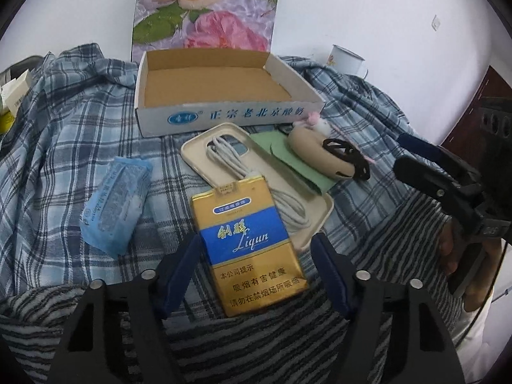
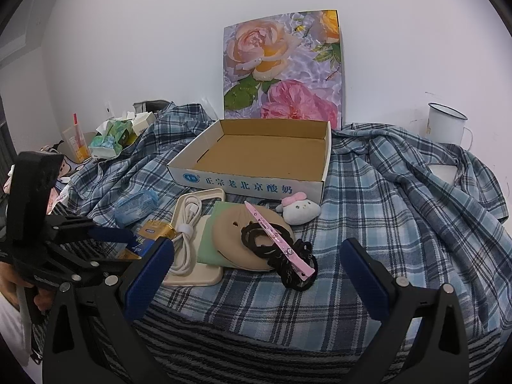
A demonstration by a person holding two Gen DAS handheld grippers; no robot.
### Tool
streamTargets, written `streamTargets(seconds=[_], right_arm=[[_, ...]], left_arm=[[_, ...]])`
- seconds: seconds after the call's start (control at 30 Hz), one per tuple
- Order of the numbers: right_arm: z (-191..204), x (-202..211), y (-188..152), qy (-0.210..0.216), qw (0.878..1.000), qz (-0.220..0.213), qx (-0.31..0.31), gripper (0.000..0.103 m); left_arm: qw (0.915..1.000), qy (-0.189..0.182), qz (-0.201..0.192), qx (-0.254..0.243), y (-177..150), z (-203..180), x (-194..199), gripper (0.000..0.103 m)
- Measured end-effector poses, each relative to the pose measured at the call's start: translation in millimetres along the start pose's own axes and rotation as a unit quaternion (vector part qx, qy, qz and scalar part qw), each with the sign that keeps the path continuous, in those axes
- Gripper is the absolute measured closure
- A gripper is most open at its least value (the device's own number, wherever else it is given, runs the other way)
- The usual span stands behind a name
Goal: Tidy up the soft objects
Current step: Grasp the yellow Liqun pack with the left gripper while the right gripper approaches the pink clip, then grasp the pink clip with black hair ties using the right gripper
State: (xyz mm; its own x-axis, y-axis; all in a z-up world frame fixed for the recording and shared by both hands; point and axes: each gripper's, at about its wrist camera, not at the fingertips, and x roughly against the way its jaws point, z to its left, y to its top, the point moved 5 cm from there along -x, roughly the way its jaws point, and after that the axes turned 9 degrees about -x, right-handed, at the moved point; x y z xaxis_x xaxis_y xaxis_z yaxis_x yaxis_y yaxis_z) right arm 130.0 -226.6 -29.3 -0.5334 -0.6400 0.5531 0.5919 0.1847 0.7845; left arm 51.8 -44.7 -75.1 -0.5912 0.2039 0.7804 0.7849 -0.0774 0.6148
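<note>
Looking along the left claw, I see its blue pads set apart on either side of a gold and blue cigarette pack, with a sliver of room on each flank and no pad pressing it. The pack's far end lies over a beige phone case that holds a coiled white cable. A blue tissue packet lies apart to the left, with bare plaid cloth around it. Behind, the open cardboard box stands empty, its near wall just beyond the case.

From the right wrist, the right claw hangs wide apart and empty over open plaid cloth. Just ahead lie a tan pad, black hair ties and a pink clip on top, and a small white plush near the box's front corner. A white mug stands at the far right by the wall.
</note>
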Motion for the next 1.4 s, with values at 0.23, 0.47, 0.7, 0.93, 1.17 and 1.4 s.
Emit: streamTargets(seconds=[0.23,0.47,0.7,0.93,1.17,1.4], right_arm=[[-0.5,-0.4,0.1,0.000,1.000,0.002,-0.001,0.000],[-2.6,-3.5,-1.2,-0.001,1.000,0.008,-0.004,0.000],[-3.7,-1.8,-0.6,0.007,1.000,0.005,-0.008,0.000],[-1.7,-18.6,0.4,0.040,0.997,0.066,0.008,0.000],[-28.0,-34.5,10.0,0.077,0.991,0.096,-0.050,0.017],[-39.1,-47.4,2.5,0.075,0.987,0.118,-0.084,0.024]], left_arm=[[1.0000,0.002,0.005,0.007,-1.5,2.4,-5.0,0.037],[0.9998,0.006,0.011,0.014,-2.3,5.2,-11.1,0.038],[0.9996,-0.003,-0.015,0.023,-1.4,7.9,-2.7,0.045],[0.9983,-0.023,-0.040,0.035,0.3,10.5,5.4,0.045],[0.9963,-0.041,-0.060,0.046,0.5,13.0,12.9,0.045],[0.9947,-0.044,-0.073,0.058,-0.4,17.2,18.0,0.045]])
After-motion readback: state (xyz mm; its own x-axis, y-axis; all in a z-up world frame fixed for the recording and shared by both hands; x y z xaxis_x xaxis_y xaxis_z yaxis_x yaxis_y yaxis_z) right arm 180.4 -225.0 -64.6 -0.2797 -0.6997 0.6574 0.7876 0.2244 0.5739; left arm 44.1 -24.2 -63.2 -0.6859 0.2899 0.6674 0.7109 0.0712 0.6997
